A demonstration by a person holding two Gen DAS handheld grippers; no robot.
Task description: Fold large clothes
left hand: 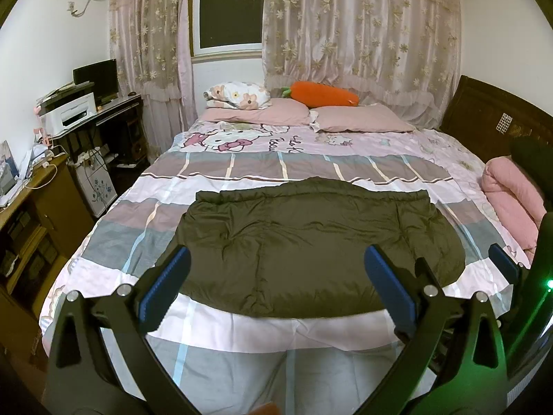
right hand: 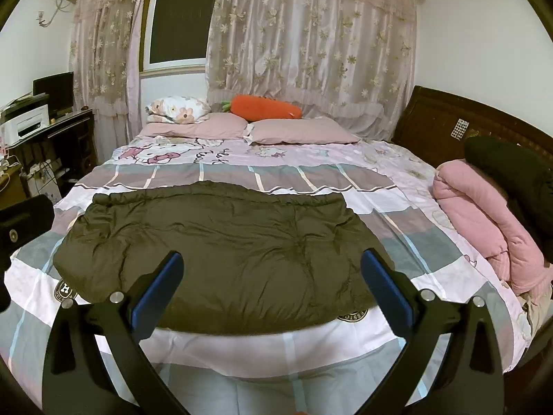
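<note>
A: Location type? 
B: Home bedroom; a double bed (left hand: pixel 242 173) in a cartoon-print cover is filling the room; pillows (left hand: pixel 359 119) are lying by lace curtains (left hand: pixel 363 24).
A: Further indicators? 
B: A printer (left hand: pixel 71 112) and monitor (left hand: pixel 96 76) are sitting on a side desk (left hand: pixel 117 103).

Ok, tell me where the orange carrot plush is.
The orange carrot-shaped plush lies at the far end of the bed, on the two pink pillows, right of the floral pillow, below the curtains.
</note>
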